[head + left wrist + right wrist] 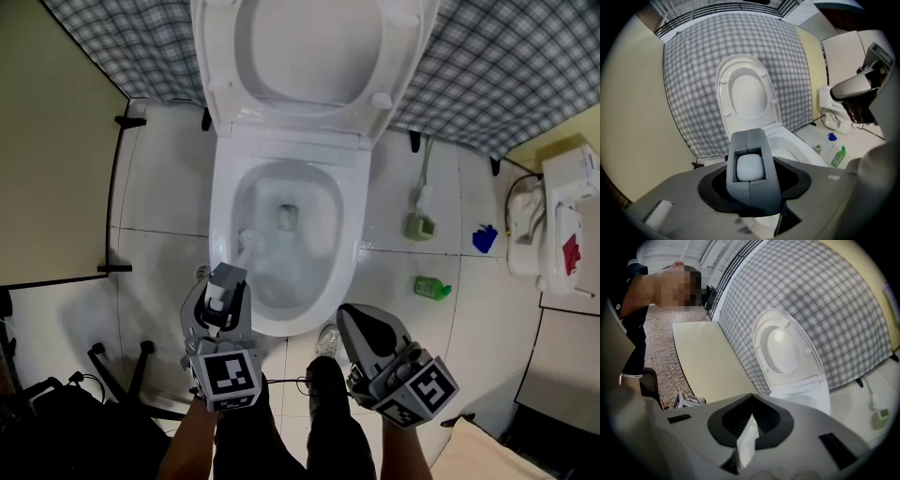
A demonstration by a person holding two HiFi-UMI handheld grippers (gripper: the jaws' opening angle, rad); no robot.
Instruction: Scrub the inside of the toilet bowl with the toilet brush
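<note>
The white toilet [221, 211] stands with its lid and seat [314, 47] raised. The toilet brush's white bristle head [249, 246] rests inside the bowl at its left wall, near the water. My left gripper [225, 279] hovers over the bowl's front-left rim, shut on the brush handle. In the left gripper view the handle's white end [750, 167] sits clamped between the grey jaws, with the raised lid [747, 93] beyond. My right gripper [352, 319] hangs beside the bowl's front right, shut and holding nothing. In the right gripper view its jaws meet at the tip [751, 401].
A green bottle [431, 288], a blue object [485, 238] and a small holder [419, 226] lie on the tiled floor right of the toilet. A white fixture [562, 225] stands at far right. A beige panel [47, 141] walls the left. A black chair base [122, 366] sits lower left.
</note>
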